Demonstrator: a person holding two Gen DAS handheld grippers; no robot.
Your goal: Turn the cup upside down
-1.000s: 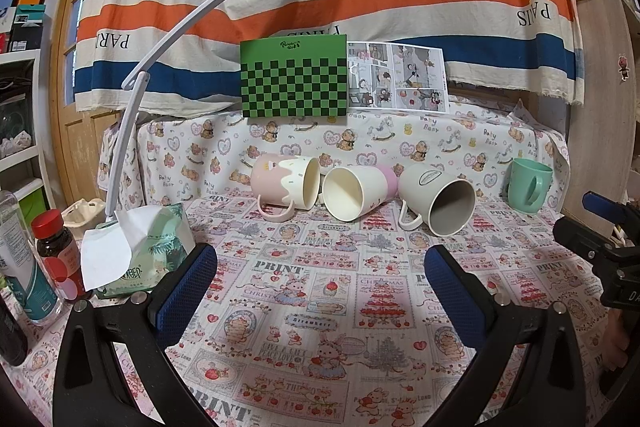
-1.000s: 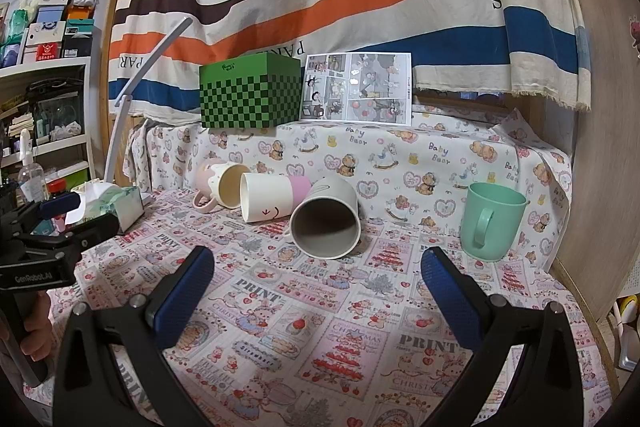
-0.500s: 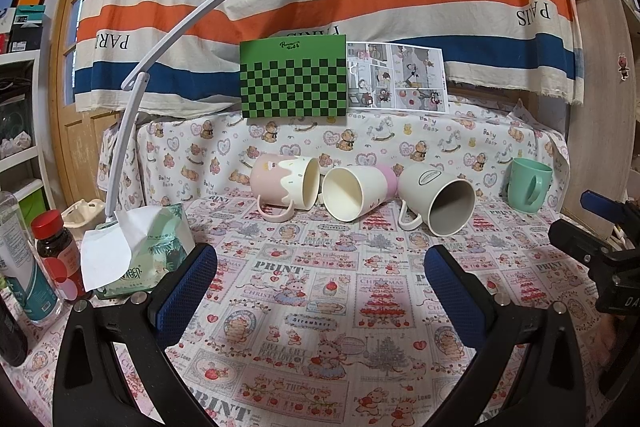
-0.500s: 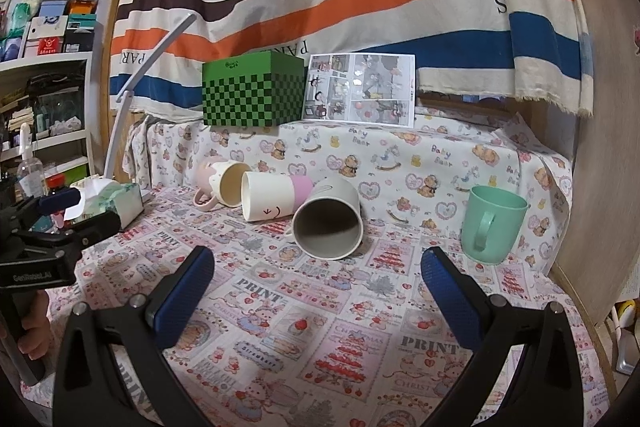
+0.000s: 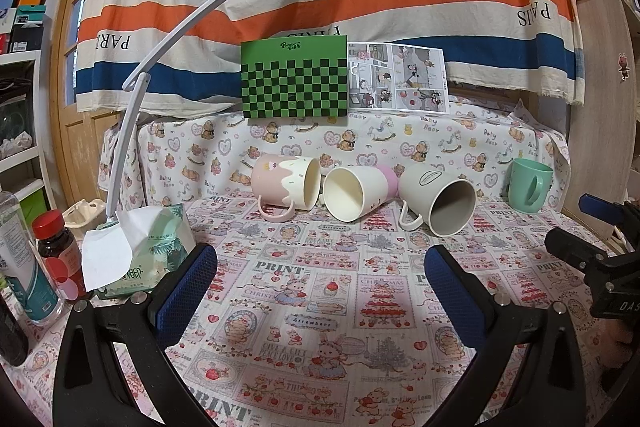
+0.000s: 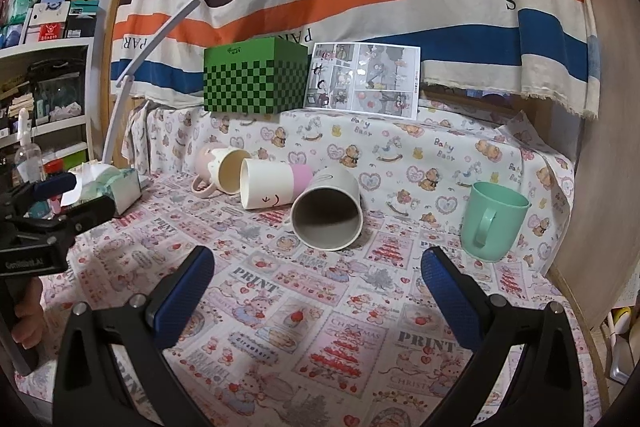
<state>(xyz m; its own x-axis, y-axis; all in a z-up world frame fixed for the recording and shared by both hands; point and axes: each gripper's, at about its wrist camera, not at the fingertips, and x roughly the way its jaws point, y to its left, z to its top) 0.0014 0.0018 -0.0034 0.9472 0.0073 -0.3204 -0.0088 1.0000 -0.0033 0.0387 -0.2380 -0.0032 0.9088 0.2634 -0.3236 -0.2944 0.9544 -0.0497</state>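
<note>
Green checkered box (image 6: 256,79) behind | tissue pack (image 5: 154,247) left | lamp (image 5: 160,75)

Four cups are counted on the table (image 5: 320,311). Three are laid on their sides in a far row: a pink cup (image 5: 286,185) on the left, a white cup with a pink base (image 5: 354,193) in the middle and a grey cup (image 5: 438,201) on the right. One green cup (image 5: 528,185) is stood upright at the far right. One green checkered box (image 5: 294,79) and one comic sheet (image 5: 398,77) are seen behind. One tissue pack (image 5: 148,251), one white lamp (image 5: 132,99) and one red-capped bottle (image 5: 58,255) are counted at the left. Two claws are seen, the left claw (image 5: 320,291) and the right claw (image 6: 318,291).
</note>
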